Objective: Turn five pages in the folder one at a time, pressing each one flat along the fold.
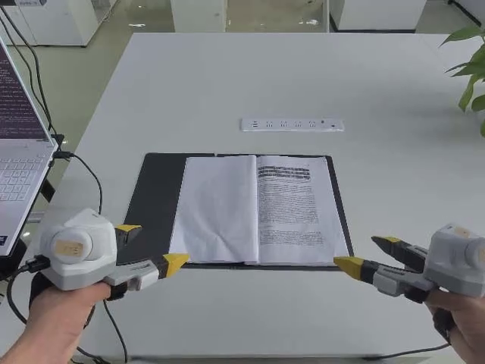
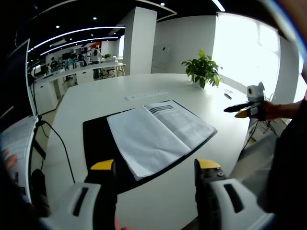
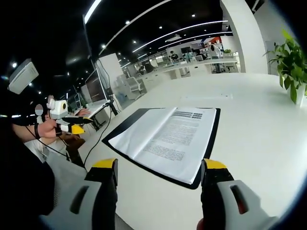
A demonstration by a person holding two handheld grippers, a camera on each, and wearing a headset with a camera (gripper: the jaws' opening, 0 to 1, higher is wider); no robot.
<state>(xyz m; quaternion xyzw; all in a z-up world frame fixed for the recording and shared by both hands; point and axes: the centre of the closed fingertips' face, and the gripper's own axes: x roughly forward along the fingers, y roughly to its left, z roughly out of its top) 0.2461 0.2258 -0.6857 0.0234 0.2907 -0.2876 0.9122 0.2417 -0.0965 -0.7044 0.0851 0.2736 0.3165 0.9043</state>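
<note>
The folder (image 1: 154, 201) lies open in the middle of the white surface (image 1: 227, 83), its black cover bare on the left side. Paper sits on both sides of the fold (image 1: 256, 208). The left page (image 1: 216, 208) shows a blank back, and the right page (image 1: 295, 208) shows printed text, face up.

The blank sheet on the left suggests at least one page is already over. How many of the five are done cannot be counted from the stack. The left page looks a little wavy near the fold at its near edge, so its pressing may not be finished, or may need a second pass.

Neither claw is at work on the paper. The left claw (image 1: 151, 245) hovers just beside the near left corner of the folder, jaws well apart and holding nothing. The right claw (image 1: 367, 252) hangs just off the near right corner, also spread wide and empty. This reads as a pause between turns: the printed page is likely the next to lift, probably by its near right corner, then to be laid over and smoothed along the fold.

A power strip (image 1: 292, 124) lies beyond the folder, and a laptop (image 1: 19, 152) stands at the far left.
</note>
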